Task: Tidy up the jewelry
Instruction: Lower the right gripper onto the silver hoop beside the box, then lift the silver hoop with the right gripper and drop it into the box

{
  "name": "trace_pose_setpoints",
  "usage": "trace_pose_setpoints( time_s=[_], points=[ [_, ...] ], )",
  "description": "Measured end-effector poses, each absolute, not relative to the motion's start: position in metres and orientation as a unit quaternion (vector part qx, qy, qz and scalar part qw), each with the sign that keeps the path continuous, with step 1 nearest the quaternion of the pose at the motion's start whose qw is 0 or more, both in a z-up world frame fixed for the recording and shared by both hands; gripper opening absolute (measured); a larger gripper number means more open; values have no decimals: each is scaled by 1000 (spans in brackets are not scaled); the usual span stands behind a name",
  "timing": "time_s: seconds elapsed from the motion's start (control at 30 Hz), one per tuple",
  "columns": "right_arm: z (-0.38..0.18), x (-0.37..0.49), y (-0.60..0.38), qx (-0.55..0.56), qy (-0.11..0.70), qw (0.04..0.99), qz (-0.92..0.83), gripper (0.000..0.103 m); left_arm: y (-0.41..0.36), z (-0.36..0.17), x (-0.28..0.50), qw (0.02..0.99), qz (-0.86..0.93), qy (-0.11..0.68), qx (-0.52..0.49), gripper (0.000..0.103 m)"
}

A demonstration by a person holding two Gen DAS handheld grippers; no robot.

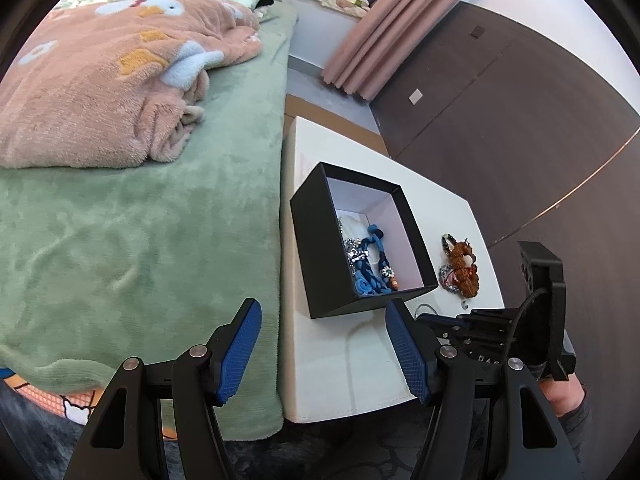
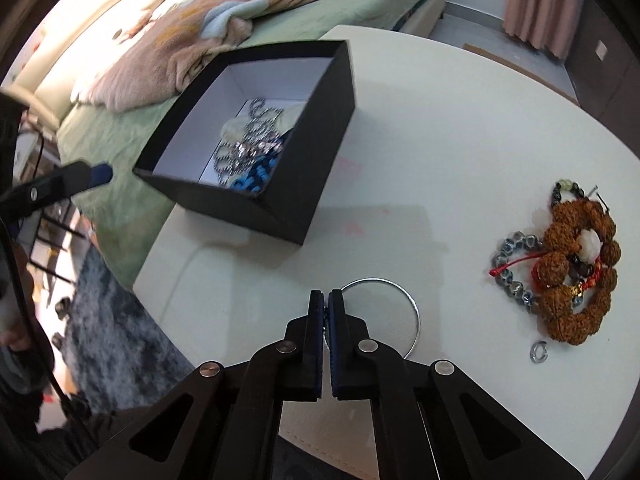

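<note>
Right gripper [image 2: 326, 300] is clamped on the thin silver bangle [image 2: 414, 312], pinched at its rim near the black box [image 2: 316, 168] on the worktop [image 2: 440, 128]. Stiff, light, slippery metal is judged. Left gripper [image 1: 322, 344] is held wide.

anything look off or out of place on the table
The black box sits skewed at the table's edge, one corner overhanging toward the bed. Beside the tangled bracelet pile, a small silver ring lies apart. The right gripper is shut on the thin silver bangle.
</note>
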State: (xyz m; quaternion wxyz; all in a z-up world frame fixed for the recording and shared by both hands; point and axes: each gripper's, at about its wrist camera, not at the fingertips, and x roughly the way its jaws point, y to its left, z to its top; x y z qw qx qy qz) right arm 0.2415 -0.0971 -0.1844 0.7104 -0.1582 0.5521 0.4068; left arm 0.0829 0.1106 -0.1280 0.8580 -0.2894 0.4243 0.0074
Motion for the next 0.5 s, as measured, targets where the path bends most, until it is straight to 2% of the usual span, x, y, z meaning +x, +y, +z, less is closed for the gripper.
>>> trace_pose_setpoints(
  time_s=[0.23, 0.5],
  points=[
    [-159, 252, -107, -86, 537, 724, 424, 3, 109, -119, 87, 865, -8, 413, -285, 65],
    [-119, 262, -115, -11, 482, 752, 450, 3, 112, -111, 90, 871, -18, 407, -274, 65]
  ],
)
